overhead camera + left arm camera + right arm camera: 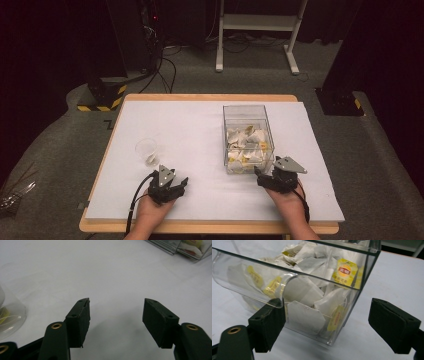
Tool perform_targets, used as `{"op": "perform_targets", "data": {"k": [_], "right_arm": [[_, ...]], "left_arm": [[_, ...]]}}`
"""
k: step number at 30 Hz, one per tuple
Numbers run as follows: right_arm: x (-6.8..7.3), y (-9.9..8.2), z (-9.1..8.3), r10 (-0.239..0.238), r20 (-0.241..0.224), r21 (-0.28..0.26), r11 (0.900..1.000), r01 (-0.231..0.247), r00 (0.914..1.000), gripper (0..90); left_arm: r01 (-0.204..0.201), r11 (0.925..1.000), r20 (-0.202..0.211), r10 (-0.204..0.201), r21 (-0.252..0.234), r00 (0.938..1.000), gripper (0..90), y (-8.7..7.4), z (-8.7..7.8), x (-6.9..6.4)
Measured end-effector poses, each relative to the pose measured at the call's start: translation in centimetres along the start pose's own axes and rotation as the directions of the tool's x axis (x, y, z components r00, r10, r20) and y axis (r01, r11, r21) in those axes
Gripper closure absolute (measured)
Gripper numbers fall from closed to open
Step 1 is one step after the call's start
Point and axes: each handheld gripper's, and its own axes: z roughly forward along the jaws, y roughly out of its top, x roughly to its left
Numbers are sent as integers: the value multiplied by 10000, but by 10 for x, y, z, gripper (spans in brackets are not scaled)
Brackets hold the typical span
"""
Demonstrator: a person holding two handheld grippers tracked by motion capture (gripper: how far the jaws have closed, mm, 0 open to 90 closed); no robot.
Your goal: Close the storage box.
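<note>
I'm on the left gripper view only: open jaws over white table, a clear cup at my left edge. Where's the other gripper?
Observer: The right gripper sits at the near end of the clear box, jaws open.
Operator: What's in that box?
Observer: Tea bags with yellow tags, piled loosely.
Operator: Has it grabbed one?
Observer: No. In the right gripper view one pad lies against the box's front wall, and nothing is between the jaws but the box corner.
</note>
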Motion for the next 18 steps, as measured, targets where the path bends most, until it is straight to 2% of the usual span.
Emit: {"op": "perform_targets", "data": {"k": [6,18], "right_arm": [[-7,5,16,243,482,27,9997,-245,9985,143],[-12,11,39,728,1010,-30,9973,-729,9922,170]], "left_arm": [[8,10000,22,-8,27,10000,392,0,0,0],[-19,10000,60,18,73,10000,394,0,1,0]]}}
